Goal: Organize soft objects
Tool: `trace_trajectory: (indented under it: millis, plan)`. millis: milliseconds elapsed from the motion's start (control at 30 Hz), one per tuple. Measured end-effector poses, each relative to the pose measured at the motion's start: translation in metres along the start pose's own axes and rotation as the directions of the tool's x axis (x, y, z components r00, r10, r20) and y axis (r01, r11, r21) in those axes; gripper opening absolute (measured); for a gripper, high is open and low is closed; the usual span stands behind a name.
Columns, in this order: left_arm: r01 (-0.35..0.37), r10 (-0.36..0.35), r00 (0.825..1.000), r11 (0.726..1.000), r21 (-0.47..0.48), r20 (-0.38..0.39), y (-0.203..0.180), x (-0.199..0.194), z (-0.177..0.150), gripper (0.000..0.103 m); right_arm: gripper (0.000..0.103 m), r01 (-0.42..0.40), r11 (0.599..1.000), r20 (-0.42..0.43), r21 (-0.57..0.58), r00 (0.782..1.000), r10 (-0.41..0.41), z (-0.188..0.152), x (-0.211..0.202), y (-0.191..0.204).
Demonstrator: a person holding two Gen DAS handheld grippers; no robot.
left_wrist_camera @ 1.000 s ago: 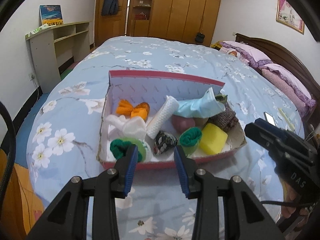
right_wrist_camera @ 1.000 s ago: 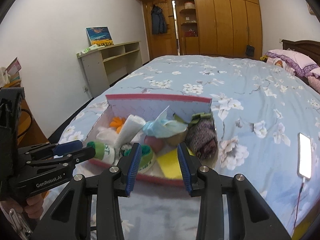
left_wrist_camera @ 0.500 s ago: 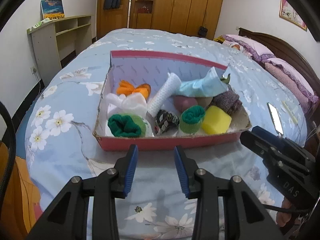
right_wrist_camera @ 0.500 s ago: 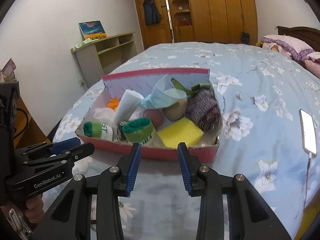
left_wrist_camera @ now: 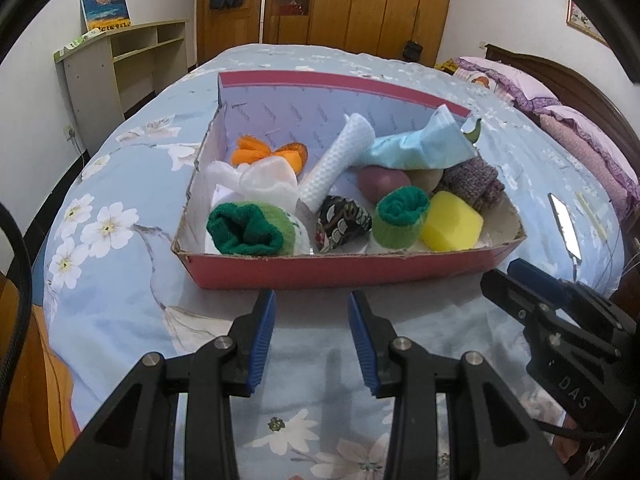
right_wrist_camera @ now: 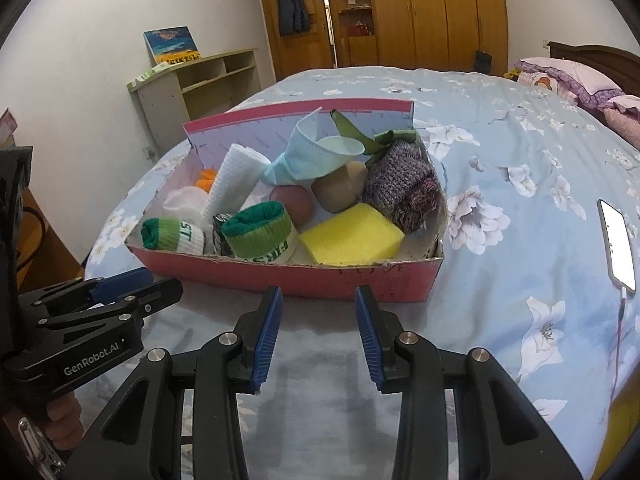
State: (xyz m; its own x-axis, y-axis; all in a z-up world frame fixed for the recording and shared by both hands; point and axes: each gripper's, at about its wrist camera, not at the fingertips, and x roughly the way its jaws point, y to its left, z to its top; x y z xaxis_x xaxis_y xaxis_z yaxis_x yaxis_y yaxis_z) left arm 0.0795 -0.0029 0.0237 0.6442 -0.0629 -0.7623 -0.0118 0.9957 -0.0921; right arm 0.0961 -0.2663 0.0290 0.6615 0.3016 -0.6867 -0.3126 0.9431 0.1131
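Observation:
A red cardboard box [left_wrist_camera: 320, 274] lies on the bed, filled with soft items: two rolled green socks [left_wrist_camera: 248, 230] [left_wrist_camera: 402, 214], a yellow sponge [left_wrist_camera: 452, 226], a white rolled cloth [left_wrist_camera: 340, 164], an orange cloth [left_wrist_camera: 268, 152], a light blue mask [left_wrist_camera: 416, 146] and a purple knit piece [left_wrist_camera: 474, 180]. My left gripper [left_wrist_camera: 311, 297] stands open and empty just short of the box's near wall. My right gripper [right_wrist_camera: 319, 292] is also open and empty, before the same wall of the box [right_wrist_camera: 360, 280], near the yellow sponge [right_wrist_camera: 352, 236]. Each gripper shows at the edge of the other's view.
The bed has a blue flowered cover [left_wrist_camera: 112, 248]. A lit phone [right_wrist_camera: 618, 244] on a cable lies on the bed to the right of the box. Pillows [right_wrist_camera: 568, 80] sit at the far right, a shelf unit [left_wrist_camera: 120, 64] by the left wall, wardrobes behind.
Both grippers have sunk and tipped downward toward the bed, so the box sits higher in each view. The jaw gaps are unchanged and nothing in the box moved.

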Motion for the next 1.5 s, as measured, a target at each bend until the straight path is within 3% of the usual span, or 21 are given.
trace_trajectory:
  millis: [667,1000,1500]
  plan:
    - [-0.012,0.011,0.998,1.000,-0.010,-0.058,-0.002,0.037,-0.007,0.039,0.039,0.039,0.999,-0.044,0.018,0.998,-0.038,-0.009,0.028,-0.005]
    - [-0.004,0.002,0.997,0.999,-0.035,-0.071,0.005,0.044,-0.013,0.039,0.038,0.036,0.999,-0.104,0.033,0.994,-0.032,-0.018,0.042,-0.006]
    - [-0.008,0.006,0.998,0.999,-0.032,-0.070,0.007,0.047,-0.017,0.040,0.039,0.054,0.998,-0.110,0.024,0.993,-0.051,-0.023,0.046,0.000]
